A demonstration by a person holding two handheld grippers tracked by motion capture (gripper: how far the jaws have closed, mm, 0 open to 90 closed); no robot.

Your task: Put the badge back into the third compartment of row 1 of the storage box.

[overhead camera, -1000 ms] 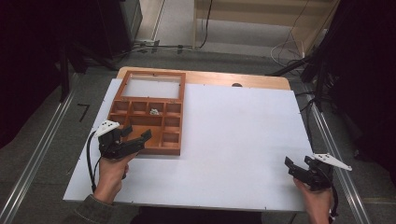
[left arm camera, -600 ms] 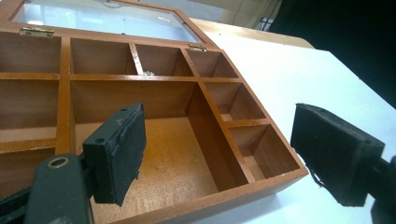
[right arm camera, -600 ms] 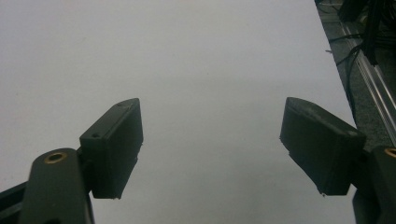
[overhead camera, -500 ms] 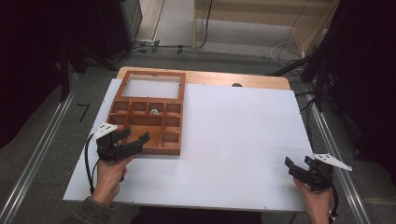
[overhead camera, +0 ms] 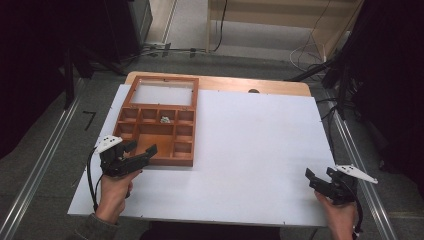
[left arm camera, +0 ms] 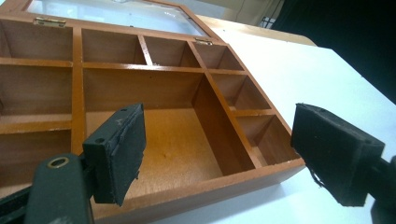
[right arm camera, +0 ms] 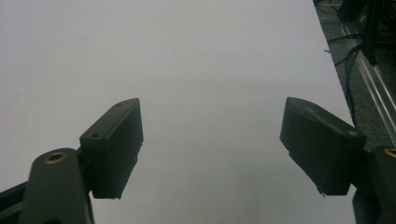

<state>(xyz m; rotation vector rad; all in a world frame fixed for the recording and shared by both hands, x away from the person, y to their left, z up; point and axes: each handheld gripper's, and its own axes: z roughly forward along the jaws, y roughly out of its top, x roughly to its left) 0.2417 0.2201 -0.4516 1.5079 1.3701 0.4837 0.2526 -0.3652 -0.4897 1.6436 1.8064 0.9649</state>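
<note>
Little has shifted since earlier: left gripper (overhead camera: 141, 148) has eased slightly toward the box's near edge; right gripper (overhead camera: 320, 176) has stayed put.

Box (overhead camera: 156, 131): wooden, compartmented, lid lying open flat behind it, on the left part of the white table (overhead camera: 250, 150). A small pale item (overhead camera: 164, 119) sits in one upper compartment.

Left gripper: jaws apart, empty, over the box's near-left corner, facing the large middle compartment (left arm camera: 168, 135).

Right gripper: jaws apart, empty, at the table's near-right corner, well apart from the box.

Compartment box (left arm camera: 187, 140): varnished, smooth reddish wood with small brass hinges (left arm camera: 49, 21) and a glossy glazed lid (overhead camera: 161, 93). Table (overhead camera: 260, 145): matt white sheet over pale wood. Left gripper (left arm camera: 219, 154): matt black plastic, rough-edged padded jaws.
</note>
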